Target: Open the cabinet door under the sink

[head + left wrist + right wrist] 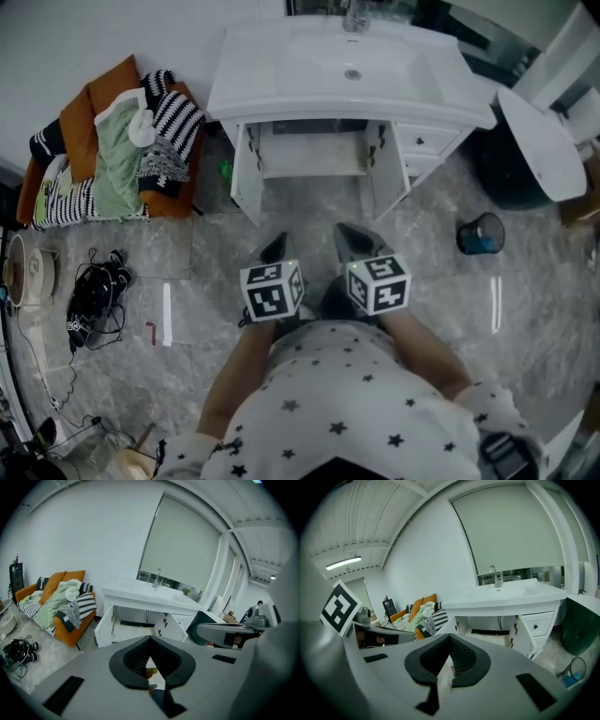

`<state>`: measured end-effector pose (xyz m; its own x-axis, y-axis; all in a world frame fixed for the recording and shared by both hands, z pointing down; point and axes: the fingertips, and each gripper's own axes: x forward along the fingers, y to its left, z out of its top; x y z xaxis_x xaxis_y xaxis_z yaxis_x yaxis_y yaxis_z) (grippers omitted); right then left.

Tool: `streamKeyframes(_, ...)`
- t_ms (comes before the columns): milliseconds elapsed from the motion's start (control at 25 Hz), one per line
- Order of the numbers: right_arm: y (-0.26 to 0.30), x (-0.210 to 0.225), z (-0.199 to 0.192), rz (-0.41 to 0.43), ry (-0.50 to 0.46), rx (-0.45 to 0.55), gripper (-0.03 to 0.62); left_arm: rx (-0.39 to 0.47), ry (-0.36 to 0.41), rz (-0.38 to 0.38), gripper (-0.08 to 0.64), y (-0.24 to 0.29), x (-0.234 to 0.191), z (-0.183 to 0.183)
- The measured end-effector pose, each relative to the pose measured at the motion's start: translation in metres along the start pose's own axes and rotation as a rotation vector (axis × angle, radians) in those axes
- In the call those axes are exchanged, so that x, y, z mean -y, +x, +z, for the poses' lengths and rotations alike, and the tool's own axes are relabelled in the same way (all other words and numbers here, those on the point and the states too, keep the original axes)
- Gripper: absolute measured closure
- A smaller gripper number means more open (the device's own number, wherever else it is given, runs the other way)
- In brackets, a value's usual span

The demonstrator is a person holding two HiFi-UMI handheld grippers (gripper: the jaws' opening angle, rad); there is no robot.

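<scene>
The person stands with both arms reaching forward and low in front of the body, elbows bent. The left forearm [236, 380] and the right forearm [427, 354] angle slightly inward, so the two tools end up side by side, close but not touching. The left gripper [274, 249] and the right gripper [360, 242] both point ahead and slope downward at much the same tilt. Each has its marker cube sitting on top, the left cube [272, 289] and the right cube [378, 283]. Both pairs of jaws are pressed together, with nothing caught between them.
</scene>
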<state>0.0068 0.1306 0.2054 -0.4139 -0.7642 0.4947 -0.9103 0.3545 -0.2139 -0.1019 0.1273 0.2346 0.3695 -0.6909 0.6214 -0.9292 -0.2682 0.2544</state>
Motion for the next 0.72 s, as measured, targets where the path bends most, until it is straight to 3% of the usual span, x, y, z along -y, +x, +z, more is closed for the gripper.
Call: streamKeyframes(720, 0.003, -0.021, 0.004, 0.041, 0.001, 0.005, 0.586, 0.006, 0.021, -0.024, 0.555, -0.007, -0.003, 0.002)
